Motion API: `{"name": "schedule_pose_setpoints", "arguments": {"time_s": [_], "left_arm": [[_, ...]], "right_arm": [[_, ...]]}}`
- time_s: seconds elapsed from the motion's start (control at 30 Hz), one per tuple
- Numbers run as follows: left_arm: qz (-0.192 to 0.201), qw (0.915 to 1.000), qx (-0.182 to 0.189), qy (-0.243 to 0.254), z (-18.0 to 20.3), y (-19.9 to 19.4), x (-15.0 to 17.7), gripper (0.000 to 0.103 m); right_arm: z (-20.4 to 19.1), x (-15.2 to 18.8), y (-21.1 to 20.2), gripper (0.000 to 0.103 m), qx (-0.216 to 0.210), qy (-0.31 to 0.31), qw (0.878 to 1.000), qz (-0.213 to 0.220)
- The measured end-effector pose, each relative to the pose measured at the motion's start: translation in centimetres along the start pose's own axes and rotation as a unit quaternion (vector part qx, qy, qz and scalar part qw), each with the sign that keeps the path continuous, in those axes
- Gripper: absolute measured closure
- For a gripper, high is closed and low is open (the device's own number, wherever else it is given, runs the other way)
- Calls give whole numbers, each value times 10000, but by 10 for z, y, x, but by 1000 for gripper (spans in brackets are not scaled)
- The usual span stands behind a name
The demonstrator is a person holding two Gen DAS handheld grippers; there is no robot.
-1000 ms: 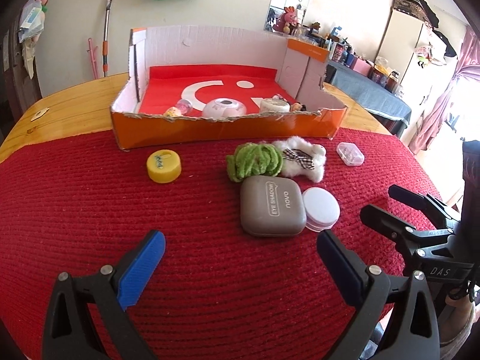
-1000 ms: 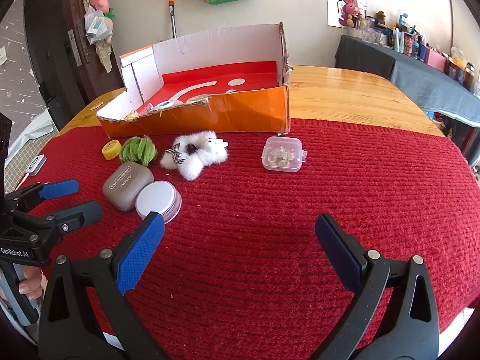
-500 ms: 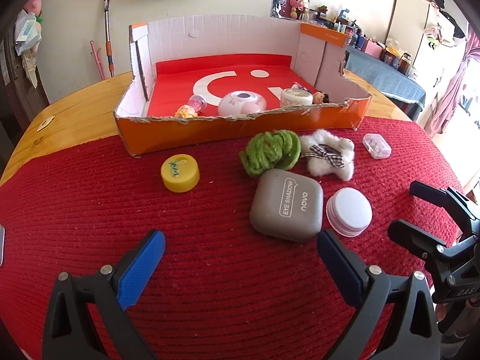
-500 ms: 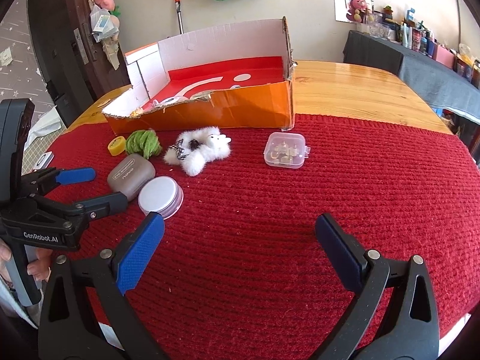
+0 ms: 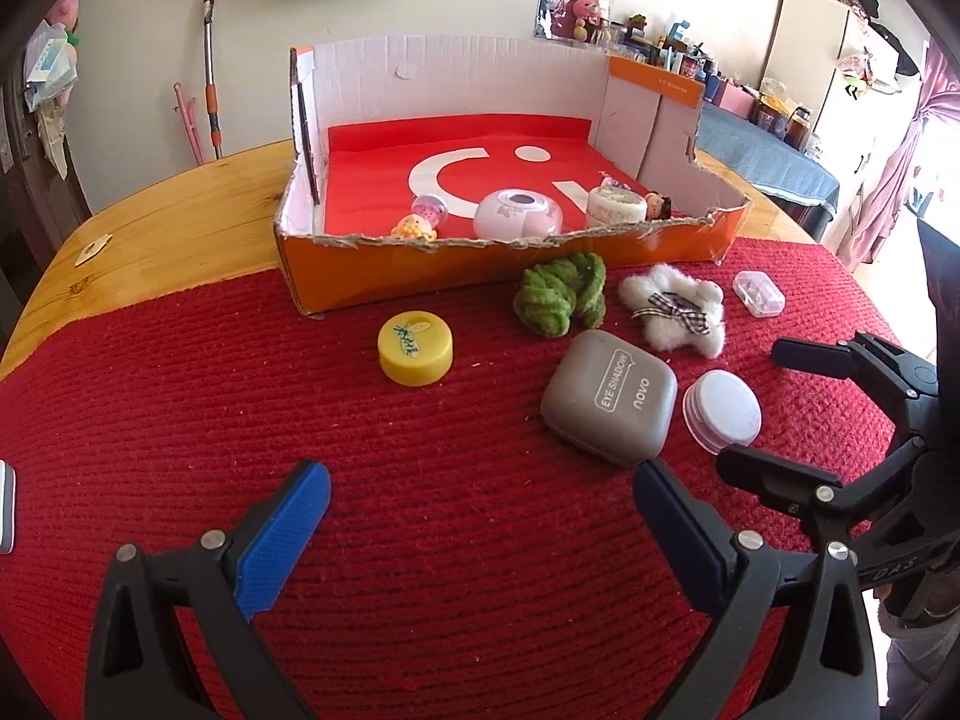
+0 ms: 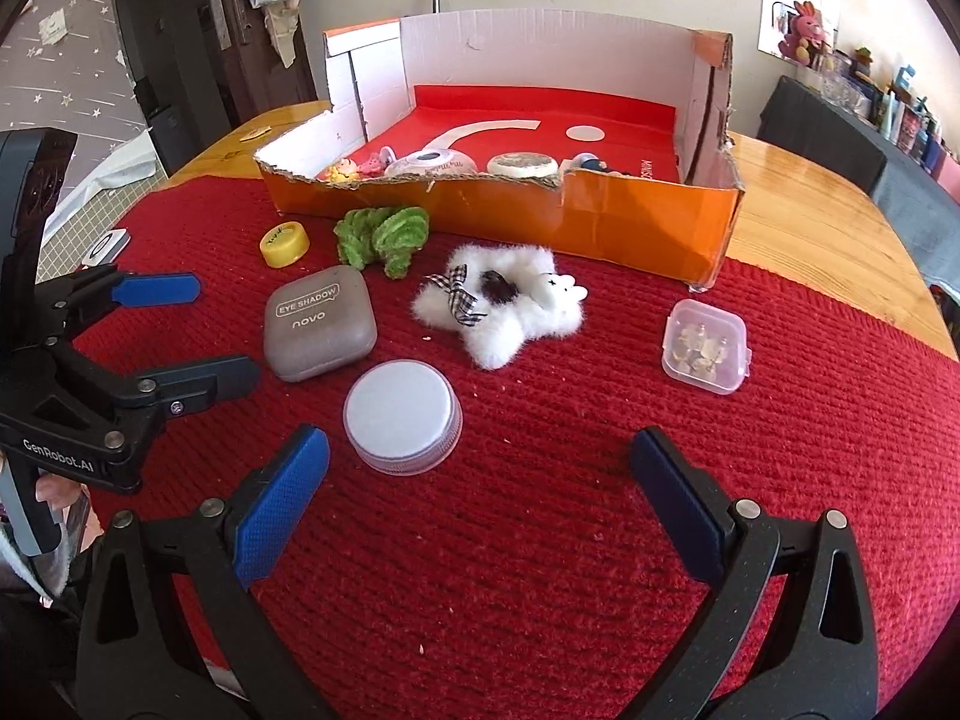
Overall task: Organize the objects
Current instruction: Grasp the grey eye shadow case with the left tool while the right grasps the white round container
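An orange cardboard box with a red floor stands at the back of the red mat and holds several small trinkets. In front of it lie a yellow cap, a green fuzzy scrunchie, a white fluffy toy, a grey eye-shadow case, a white round lid and a small clear plastic box. My left gripper is open and empty, near the case. My right gripper is open and empty, just before the white lid.
The red mat covers a round wooden table. A white card-like object lies at the mat's left edge. A dark-clothed side table with clutter stands behind on the right.
Both grippers have moved forward toward the objects and the box. The right gripper has swung left, so the white lid now lies just ahead of it. Both stay open.
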State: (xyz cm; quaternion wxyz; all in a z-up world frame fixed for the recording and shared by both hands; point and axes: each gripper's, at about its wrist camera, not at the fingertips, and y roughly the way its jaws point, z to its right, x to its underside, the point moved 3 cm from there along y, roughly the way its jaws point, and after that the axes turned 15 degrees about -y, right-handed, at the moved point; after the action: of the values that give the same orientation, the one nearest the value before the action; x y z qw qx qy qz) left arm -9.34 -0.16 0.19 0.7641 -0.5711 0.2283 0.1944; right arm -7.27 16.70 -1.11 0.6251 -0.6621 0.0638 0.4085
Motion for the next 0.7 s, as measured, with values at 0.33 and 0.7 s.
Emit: {"name": "schedule_pose_setpoints", "arguments": {"time_s": [0.33, 0.7], "left_arm": [[18, 9966, 473, 668, 21, 4, -8, 7], [-99, 9892, 619, 1324, 46, 21, -10, 22]], "right_arm": [[6, 0, 4, 0, 161, -205, 9996, -68], [-3, -5, 5, 10, -34, -558, 9984, 53]]}}
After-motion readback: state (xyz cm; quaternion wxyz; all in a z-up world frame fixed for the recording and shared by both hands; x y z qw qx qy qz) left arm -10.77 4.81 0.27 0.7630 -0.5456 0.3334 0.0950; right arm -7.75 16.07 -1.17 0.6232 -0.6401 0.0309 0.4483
